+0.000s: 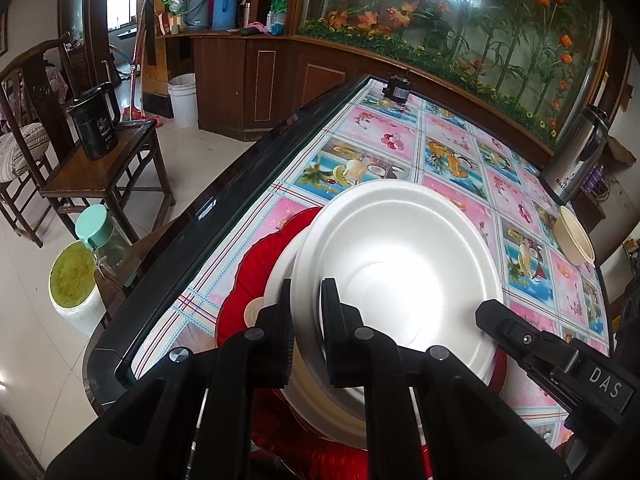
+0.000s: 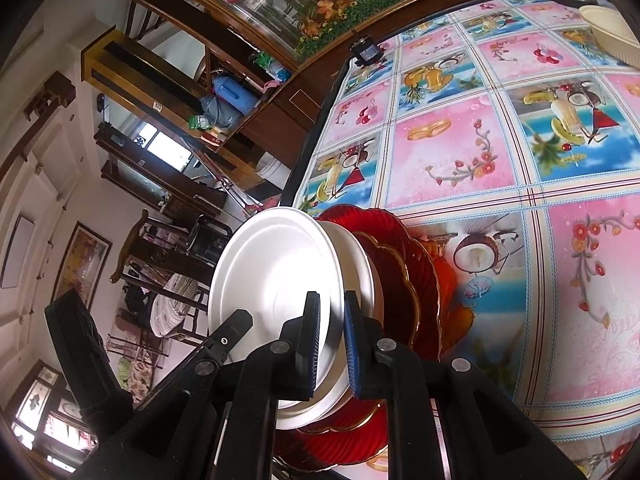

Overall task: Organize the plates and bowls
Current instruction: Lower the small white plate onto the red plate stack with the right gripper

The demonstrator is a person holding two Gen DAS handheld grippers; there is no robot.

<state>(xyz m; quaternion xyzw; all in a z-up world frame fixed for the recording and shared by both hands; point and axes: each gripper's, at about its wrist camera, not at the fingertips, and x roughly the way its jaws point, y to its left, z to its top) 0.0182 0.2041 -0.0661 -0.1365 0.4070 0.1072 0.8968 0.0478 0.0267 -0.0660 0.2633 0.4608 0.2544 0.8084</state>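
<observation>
Plates sit stacked near the table's left edge: a white plate [image 1: 396,264] on top, a second white dish [image 1: 280,276] under it, and red scalloped plates [image 1: 248,276] at the bottom. We pinch the top plate's rim from two places. Our left gripper [image 1: 306,332] has one finger above and one below the rim, pressed together on it; our right gripper [image 2: 332,344] clamps the same rim from the other side, and its tip [image 1: 492,312] shows in the left wrist view, reaching in from the right.

The top plate is tilted, its near rim raised off the dish below, its hollow face turned up. Being round, it has no long axis; whether its far rim touches the dish we cannot tell.

The table's dark edge [image 1: 224,208] runs just beside the stack, with floor beyond it. To the right and ahead the patterned cloth [image 2: 500,152] lies open. A cream bowl [image 1: 574,236] stands well apart at the far right, near a steel flask [image 1: 576,152]. A small black device [image 1: 398,88] sits at the far edge.
</observation>
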